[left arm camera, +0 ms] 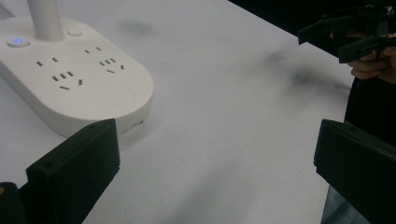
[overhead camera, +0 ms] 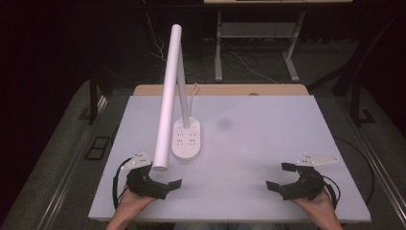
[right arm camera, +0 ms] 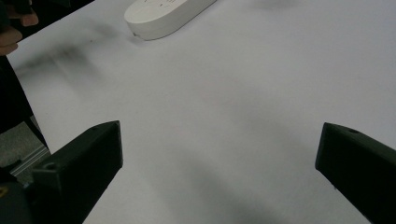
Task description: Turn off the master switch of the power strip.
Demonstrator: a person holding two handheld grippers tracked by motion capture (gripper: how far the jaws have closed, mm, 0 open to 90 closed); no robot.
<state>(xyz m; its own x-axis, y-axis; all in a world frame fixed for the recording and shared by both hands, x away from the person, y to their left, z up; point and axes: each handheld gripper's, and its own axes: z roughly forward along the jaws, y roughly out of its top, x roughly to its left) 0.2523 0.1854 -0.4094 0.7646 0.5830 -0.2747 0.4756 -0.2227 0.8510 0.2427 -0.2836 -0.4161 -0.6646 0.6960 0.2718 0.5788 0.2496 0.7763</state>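
The lamp base (overhead camera: 187, 139) stands on the desk (overhead camera: 268, 143) just ahead of the left hand-held gripper (overhead camera: 165, 178), far from the right hand-held gripper (overhead camera: 280, 177); both are spread and empty, so the left is nearer.

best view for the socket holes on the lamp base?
Left gripper view: the lamp base sits close, socket holes and lit blue button sharp. High view shows the whole base, holes tiny. Right gripper view catches one end.

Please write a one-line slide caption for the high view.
Two open black hand-held grippers, left and right, rest near the white table edge; white desk lamp with socket base stands nearer the left.
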